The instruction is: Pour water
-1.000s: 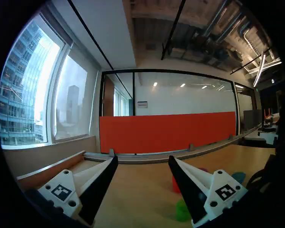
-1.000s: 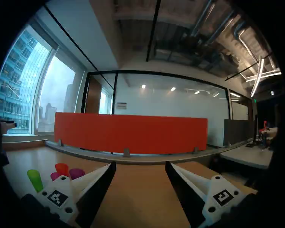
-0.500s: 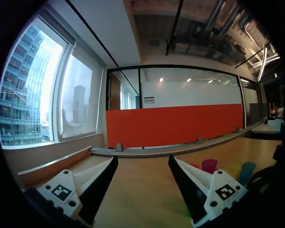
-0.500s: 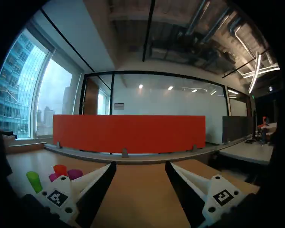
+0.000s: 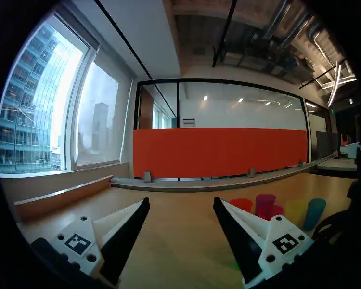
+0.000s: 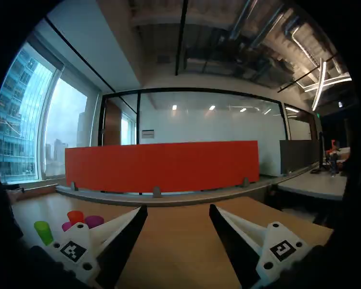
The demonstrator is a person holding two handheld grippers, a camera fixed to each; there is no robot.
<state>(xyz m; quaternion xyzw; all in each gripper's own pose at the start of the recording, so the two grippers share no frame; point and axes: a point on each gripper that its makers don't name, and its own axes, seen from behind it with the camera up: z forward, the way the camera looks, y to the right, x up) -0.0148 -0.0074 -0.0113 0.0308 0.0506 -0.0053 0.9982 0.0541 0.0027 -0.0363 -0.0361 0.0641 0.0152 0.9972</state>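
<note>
1. Left gripper: I read the jaws as spread wide and released. Nothing sits between the fingers, and bare wooden table shows through the gap.

2. Right gripper: same condition. The jaws stand apart and hold nothing, with the table visible between them.

3. Cups, left gripper view: a cluster stands upright on the table, ahead of the gripper and to the right of its right-hand finger, clear of it.
   - From left to right I see an orange cup, a magenta cup, a yellow cup and a teal cup.
   - They stand close together. I cannot tell whether any of them touch.

4. Cups, right gripper view: the group lies low on the left, beyond the left-hand finger.
   - A green cup stands nearest the edge of the view. The orange cup and magenta cup are beside it.
   - All are upright and well apart from the jaws.

5. Contents: I cannot tell from either view whether any cup holds water.

6. Surroundings: an orange partition runs along the far edge of the table. A tall window is on the left. In the right gripper view, a neighbouring desk lies to the right.
</note>
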